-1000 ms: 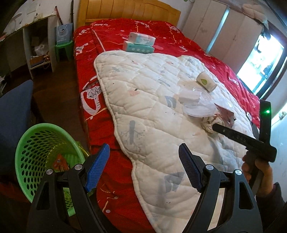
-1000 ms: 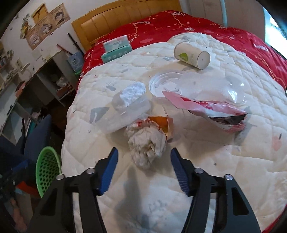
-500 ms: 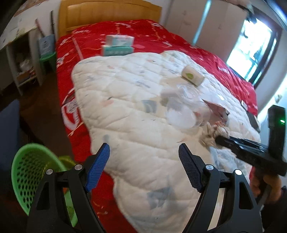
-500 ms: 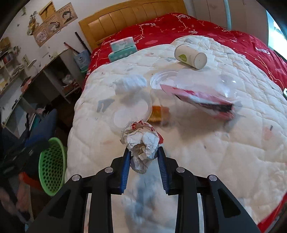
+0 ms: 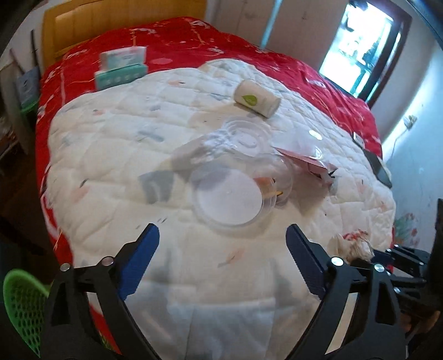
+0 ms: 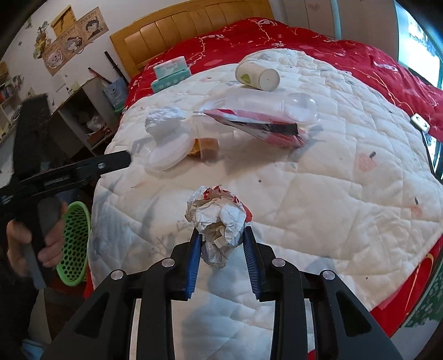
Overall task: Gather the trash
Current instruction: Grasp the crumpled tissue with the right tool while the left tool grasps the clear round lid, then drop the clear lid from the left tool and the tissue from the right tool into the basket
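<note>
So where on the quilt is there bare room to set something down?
Free: the near quilt between the held paper wad and the red wrapper, and the stretch right of that wrapper. Crowded: the middle, where clear lid, wrapper and paper cup cluster.

I see a white quilt (image 6: pixel 318 188) spread over a red bedspread (image 6: pixel 326 41) on the bed, whose wooden headboard (image 6: pixel 191 25) stands at the far end. Two tissue packs (image 6: pixel 171 73) lie stacked near it. Posters (image 6: pixel 72 36) hang above shelves (image 6: pixel 80 121).
</note>
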`<state>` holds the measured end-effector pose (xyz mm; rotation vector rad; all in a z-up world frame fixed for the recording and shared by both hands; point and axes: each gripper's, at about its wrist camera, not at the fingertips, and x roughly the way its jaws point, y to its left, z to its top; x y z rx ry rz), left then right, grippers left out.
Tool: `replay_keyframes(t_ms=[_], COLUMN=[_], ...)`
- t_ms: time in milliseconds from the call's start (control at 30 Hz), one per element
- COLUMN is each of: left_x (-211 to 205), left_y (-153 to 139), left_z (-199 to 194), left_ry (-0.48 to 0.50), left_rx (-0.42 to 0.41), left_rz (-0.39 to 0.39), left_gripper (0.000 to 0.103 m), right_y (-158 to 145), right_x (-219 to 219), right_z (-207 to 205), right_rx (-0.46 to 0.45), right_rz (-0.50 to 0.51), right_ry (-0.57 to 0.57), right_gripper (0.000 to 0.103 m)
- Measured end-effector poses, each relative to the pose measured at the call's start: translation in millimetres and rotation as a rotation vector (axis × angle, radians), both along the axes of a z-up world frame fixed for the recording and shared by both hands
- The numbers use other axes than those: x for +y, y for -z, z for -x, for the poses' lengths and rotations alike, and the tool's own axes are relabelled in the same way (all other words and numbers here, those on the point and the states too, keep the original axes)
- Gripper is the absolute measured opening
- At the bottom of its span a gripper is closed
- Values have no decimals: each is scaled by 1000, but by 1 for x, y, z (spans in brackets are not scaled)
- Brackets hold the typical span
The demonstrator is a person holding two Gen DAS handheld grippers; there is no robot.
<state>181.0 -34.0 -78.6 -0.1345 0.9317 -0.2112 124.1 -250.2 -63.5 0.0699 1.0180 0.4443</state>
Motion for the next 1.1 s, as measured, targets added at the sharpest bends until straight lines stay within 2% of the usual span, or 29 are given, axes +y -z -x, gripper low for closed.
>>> replay_keyframes(t_ms=[100, 300, 500, 600, 833, 1100], left_x=[-9, -23, -26, -28, -19, 15], left_y=[9, 23, 31, 31, 16, -17], left_z=[-18, -43, -56, -56, -29, 31], left_ry=[26, 57, 59, 70, 65, 10], left_rx=[32, 44, 49, 35, -15, -76], left_rz=[-5, -50, -72, -72, -28, 26], left_gripper=[94, 95, 95, 91, 90, 90], right_y=[2, 4, 6, 5, -3, -18], right_x=[-2, -1, -1, -1, 0, 21], right_z=[0, 0, 1, 1, 8, 24], right_rx=[3, 7, 11, 7, -8, -34], right_rz=[-8, -12, -16, -12, -25, -52], right_ry=[-3, -8, -5, -6, -3, -46], right_gripper=[30, 30, 30, 30, 30, 30])
